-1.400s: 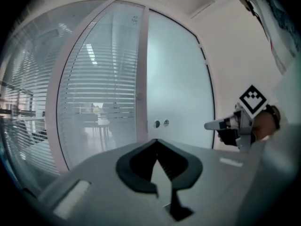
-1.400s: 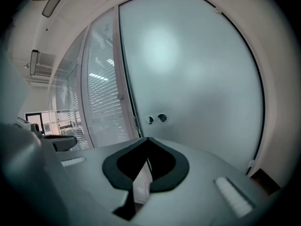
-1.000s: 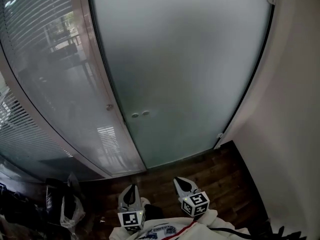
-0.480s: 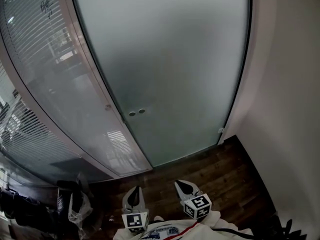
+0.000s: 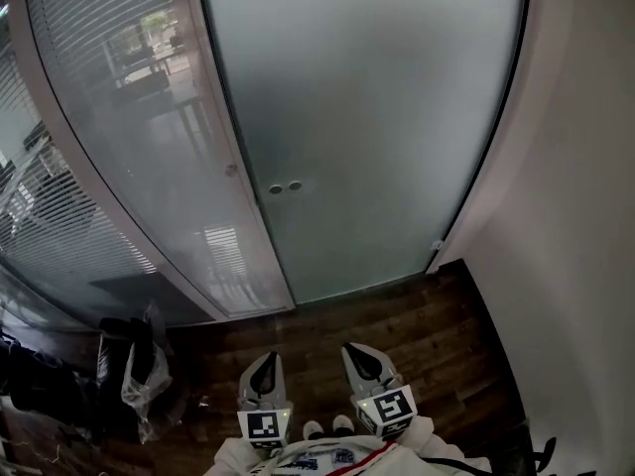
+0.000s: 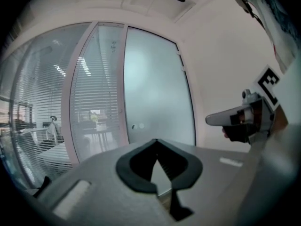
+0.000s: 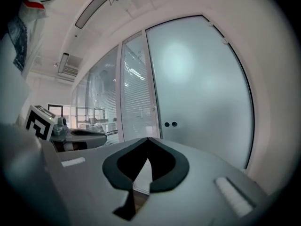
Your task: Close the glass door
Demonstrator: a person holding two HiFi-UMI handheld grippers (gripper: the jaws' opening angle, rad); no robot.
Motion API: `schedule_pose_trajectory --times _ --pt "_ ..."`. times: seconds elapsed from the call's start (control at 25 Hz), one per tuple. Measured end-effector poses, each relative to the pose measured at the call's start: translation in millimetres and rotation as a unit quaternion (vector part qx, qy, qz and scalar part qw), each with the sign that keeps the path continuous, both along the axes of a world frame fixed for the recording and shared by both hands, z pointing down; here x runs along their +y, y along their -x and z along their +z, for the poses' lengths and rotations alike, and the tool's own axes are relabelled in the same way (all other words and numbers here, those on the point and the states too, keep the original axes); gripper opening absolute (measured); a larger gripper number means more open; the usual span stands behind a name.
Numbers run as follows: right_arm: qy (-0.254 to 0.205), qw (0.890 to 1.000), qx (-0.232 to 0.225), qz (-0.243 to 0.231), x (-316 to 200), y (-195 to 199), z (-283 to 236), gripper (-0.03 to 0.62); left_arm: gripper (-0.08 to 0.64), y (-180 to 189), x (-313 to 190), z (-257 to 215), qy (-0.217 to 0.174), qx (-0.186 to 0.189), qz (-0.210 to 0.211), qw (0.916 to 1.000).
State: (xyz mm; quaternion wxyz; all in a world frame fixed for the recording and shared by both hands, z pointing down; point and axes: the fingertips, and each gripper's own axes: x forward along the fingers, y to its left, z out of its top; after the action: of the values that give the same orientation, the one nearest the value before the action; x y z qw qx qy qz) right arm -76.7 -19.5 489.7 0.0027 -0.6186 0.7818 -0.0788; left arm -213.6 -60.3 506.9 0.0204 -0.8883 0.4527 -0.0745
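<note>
The frosted glass door (image 5: 377, 117) stands ahead, filling its frame between the pale post on its left and the white wall on its right. Two small round fittings (image 5: 285, 187) sit near its left edge. Both grippers hang low in the head view, well short of the door and touching nothing. My left gripper (image 5: 265, 362) is shut and empty, its tips meeting in the left gripper view (image 6: 156, 141). My right gripper (image 5: 352, 351) is likewise shut with nothing in it (image 7: 148, 139). Each gripper view shows the other gripper alongside: the right gripper (image 6: 230, 119) and the left gripper (image 7: 87, 135).
A curved glass partition (image 5: 119, 167) with blinds runs along the left. A white wall (image 5: 575, 226) closes the right side. Dark wood floor (image 5: 397, 325) lies between me and the door. Bags (image 5: 139, 375) sit on the floor at the left. My shoes (image 5: 327, 428) show below.
The head view has swung, and a wider strip of floor now shows before the door. Both grippers stay shut and side by side, a little higher in the picture.
</note>
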Motion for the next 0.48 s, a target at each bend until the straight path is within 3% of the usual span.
schedule_pose_trajectory --times 0.48 --pt "-0.012 1.000 0.013 -0.021 18.1 30.4 -7.1 0.006 0.003 21.9 26.2 1.1 -0.008 0.003 -0.007 0.9999"
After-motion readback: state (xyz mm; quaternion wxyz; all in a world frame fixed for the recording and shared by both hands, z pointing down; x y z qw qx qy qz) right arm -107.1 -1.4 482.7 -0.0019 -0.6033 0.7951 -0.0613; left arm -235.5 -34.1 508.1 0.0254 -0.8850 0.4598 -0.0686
